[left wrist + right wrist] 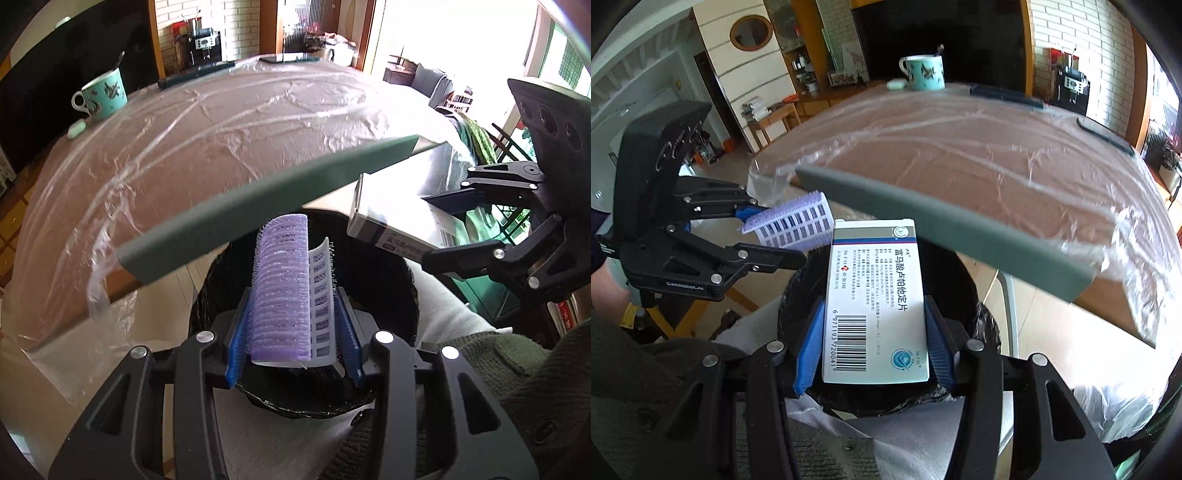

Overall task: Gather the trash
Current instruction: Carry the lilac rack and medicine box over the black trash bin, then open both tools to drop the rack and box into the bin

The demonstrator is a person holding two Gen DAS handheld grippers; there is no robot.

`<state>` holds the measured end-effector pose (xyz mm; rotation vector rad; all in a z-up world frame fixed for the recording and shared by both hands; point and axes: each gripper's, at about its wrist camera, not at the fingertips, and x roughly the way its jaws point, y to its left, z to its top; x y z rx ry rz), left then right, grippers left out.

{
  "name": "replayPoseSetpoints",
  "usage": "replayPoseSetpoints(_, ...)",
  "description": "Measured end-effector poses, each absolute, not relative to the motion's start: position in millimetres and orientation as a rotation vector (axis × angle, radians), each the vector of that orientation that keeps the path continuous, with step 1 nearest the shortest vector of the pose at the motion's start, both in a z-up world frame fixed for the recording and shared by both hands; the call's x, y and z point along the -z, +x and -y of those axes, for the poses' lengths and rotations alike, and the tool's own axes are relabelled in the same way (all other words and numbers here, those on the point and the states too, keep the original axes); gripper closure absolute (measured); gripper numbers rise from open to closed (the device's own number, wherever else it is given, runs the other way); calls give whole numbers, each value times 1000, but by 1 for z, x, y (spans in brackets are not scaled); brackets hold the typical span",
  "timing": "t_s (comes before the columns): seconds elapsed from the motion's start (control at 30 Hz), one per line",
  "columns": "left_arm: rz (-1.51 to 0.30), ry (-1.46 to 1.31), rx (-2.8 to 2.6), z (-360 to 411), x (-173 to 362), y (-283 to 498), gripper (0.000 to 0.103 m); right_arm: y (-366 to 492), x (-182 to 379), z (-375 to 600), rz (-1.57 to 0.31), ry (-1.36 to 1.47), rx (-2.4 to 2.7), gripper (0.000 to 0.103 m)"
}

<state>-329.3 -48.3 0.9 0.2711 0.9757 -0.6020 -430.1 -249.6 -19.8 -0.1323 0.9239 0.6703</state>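
Blue pads (pixel 238 343) of the left gripper (pixel 291 350) are clamped on a purple hair roller (pixel 284 288), pressing it from both sides; its white gridded inner sheet (pixel 323 306) shows on the right. Roller is held over the mouth of a black-lined bin (pixel 388 295), which sits just below the near table edge.

Right gripper (pixel 873 339): blue pads (pixel 809 347) closed on a white medicine box (pixel 875 302), barcode face up, Chinese print. Box hangs over the same bin (pixel 801 295). In the left wrist view the box (pixel 388 229) appears at right in the other gripper (pixel 439 236); in the right wrist view the roller (pixel 798 225) appears at left, beside the box but not touching it.

Table (pixel 221 129) is covered with wrinkled clear plastic film (pixel 997 147); grey-green edge strip (pixel 258 206) runs along its near side. Far end: teal patterned mug (pixel 105 94), small white case (pixel 76 128) beside it, dark flat objects (pixel 195 75) further right.

Dark green knitted sleeve (pixel 517 369) visible at lower right in the left wrist view.
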Motion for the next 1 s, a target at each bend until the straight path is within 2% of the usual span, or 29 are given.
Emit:
replayPoseSetpoints(0.43, -1085, 293, 555, 58, 55, -320, 60, -416, 72, 234, -1018, -147, -606, 53)
replayPoseSetpoints(0.7, -1101, 293, 554, 59, 71, -312, 59, -406, 90, 230, -1040, -155, -571, 53)
replayPoseSetpoints(0.77, -1096, 282, 575, 59, 72, -313, 45, -406, 92, 229, -1040, -149, -567, 49)
replayPoseSetpoints(0.8, -1091, 279, 570, 59, 72, -313, 25, -405, 92, 231, -1040, -144, -565, 37)
replayPoseSetpoints(0.83, -1081, 269, 565, 58, 71, -312, 18, -405, 92, 233, -1033, -136, -560, 32)
replayPoseSetpoints(0.87, -1084, 258, 564, 57, 71, -311, 18, -406, 91, 235, -1026, -125, -553, 29)
replayPoseSetpoints(1.0, -1117, 219, 561, 51, 63, -307, 18, -409, 76, 247, -1025, -83, -557, 28)
